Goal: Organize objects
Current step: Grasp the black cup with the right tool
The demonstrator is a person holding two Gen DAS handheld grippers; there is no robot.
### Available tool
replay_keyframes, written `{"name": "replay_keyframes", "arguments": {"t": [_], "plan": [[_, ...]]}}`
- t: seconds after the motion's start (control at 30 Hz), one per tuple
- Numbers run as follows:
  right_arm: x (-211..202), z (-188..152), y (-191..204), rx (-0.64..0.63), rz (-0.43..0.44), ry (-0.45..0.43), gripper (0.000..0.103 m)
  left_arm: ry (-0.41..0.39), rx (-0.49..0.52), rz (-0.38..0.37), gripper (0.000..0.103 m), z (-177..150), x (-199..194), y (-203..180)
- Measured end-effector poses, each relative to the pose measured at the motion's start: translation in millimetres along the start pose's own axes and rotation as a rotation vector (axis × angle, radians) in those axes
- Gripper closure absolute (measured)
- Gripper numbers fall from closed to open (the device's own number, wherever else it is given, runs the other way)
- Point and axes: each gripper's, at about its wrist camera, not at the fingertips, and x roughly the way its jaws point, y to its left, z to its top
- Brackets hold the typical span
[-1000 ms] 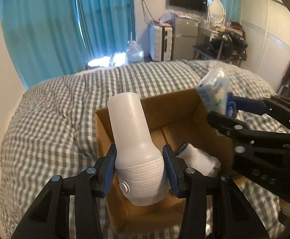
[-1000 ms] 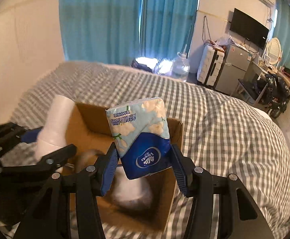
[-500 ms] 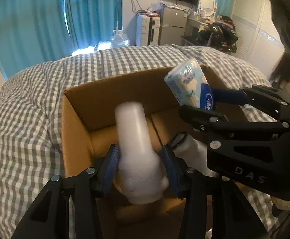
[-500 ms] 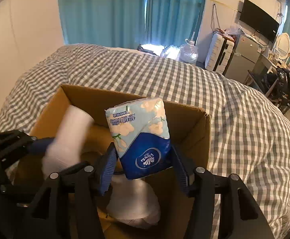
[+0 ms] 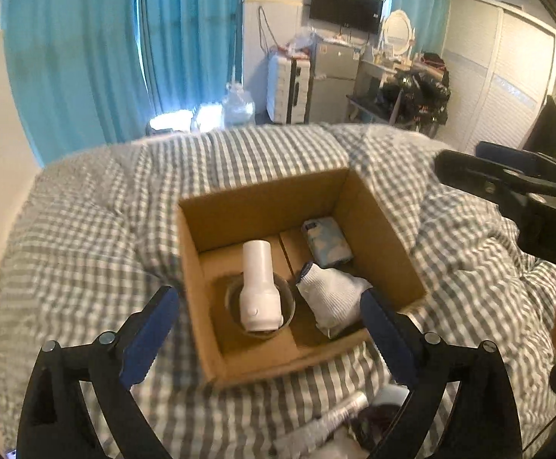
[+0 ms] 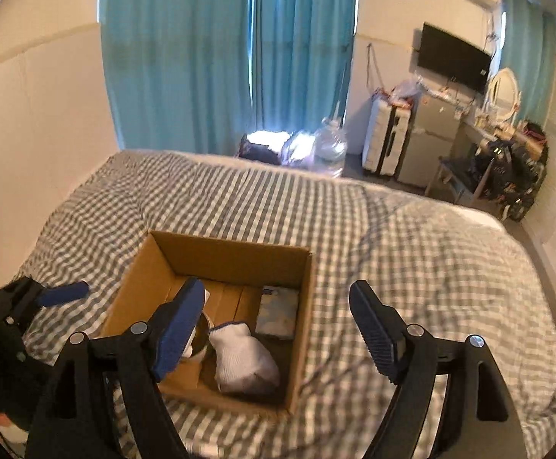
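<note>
Both claws have let go since a second ago: the white bottle (image 5: 259, 287) now lies in the cardboard box (image 5: 377, 222), its wide end on a dark round bowl (image 5: 289, 306), and the tissue pack (image 5: 327, 239) lies flat in the far right corner beside a white sock (image 5: 335, 298). The left claw (image 5: 270, 340) hangs spread wide and empty above the box's near edge; the right claw (image 6: 278, 329) is likewise wide apart and empty. The box sits on a grey checked bed (image 6: 412, 252), with teal curtains (image 6: 220, 49) behind it.
</note>
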Motion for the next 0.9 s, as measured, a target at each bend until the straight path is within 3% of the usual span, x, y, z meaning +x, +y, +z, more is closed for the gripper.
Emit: {"name": "replay_keyframes", "arguments": {"t": [0.23,0.47,0.7,0.9], "plan": [[-93,-14,10,-0.053,-0.017,-0.066,0.021,-0.067,-0.002,0.048,0.002,-12,-72,-5],[-145,-40,19,-0.081,0.000,-0.098,0.020,-0.112,-0.024,0.151,0.001,-42,-115,-8],[-142,-83,31,-0.098,0.023,-0.048,0.020,-0.109,-0.064,0.184,0.001,-75,-116,-11],[-103,-123,36,-0.085,0.055,0.037,0.020,-0.074,-0.076,0.213,0.001,-104,-87,-16]]}}
